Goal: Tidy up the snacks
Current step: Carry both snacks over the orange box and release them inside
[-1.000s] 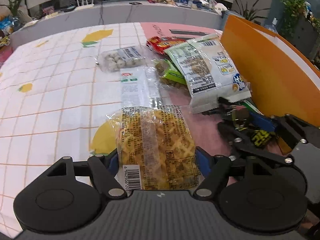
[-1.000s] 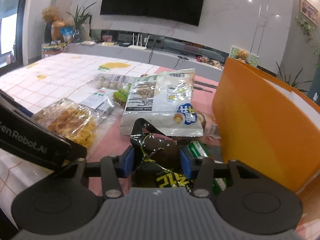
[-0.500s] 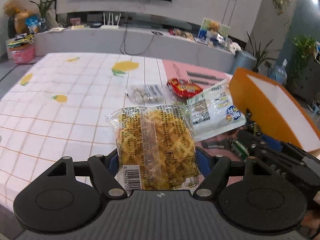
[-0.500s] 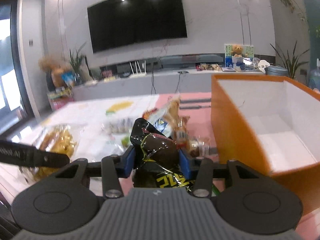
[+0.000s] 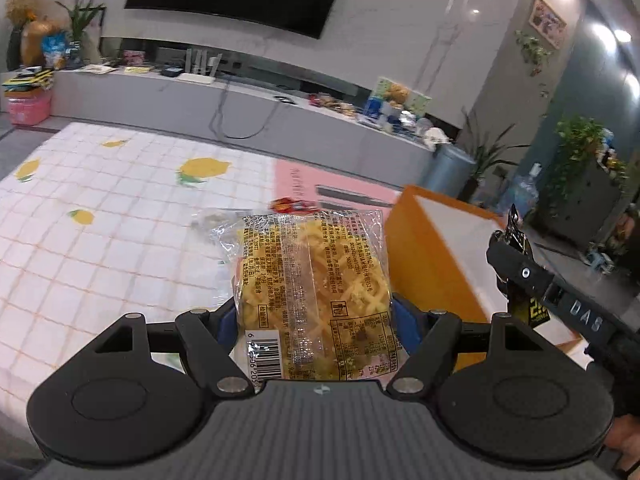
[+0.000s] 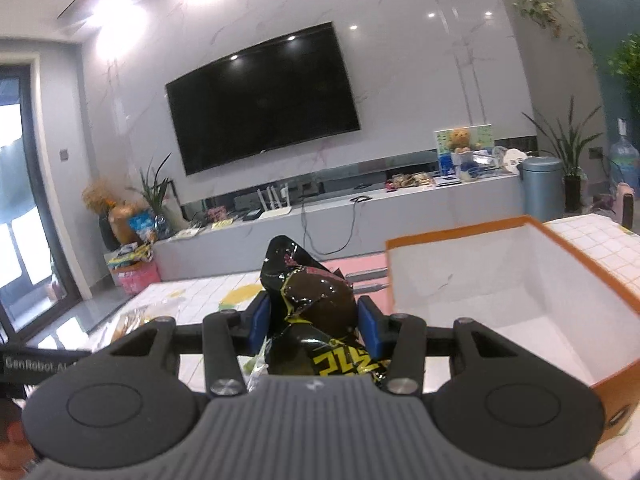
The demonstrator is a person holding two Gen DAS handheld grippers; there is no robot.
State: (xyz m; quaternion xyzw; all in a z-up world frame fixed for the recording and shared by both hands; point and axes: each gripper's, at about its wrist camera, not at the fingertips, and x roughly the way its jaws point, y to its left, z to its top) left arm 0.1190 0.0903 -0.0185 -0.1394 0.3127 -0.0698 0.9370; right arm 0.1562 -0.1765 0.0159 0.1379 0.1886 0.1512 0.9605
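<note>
My left gripper (image 5: 314, 316) is shut on a clear packet of yellow waffle snack (image 5: 314, 280) and holds it up above the table. My right gripper (image 6: 312, 320) is shut on a black snack packet with yellow print (image 6: 312, 308), also lifted; it also shows at the right of the left wrist view (image 5: 516, 256). The orange box with a white inside (image 6: 500, 296) stands open just to the right of the right gripper and also shows in the left wrist view (image 5: 432, 248). A red packet (image 5: 290, 204) lies on the table behind the waffle packet.
The table has a white checked cloth with lemon prints (image 5: 120, 216) and a pink mat (image 5: 304, 180). A long grey TV bench (image 6: 360, 208) with a wall TV (image 6: 260, 100) runs behind the table. A grey bin (image 5: 450, 168) stands beyond the box.
Both grippers have risen with their packets, and the views now look across the room. The right gripper has come level with the open top of the orange box.
</note>
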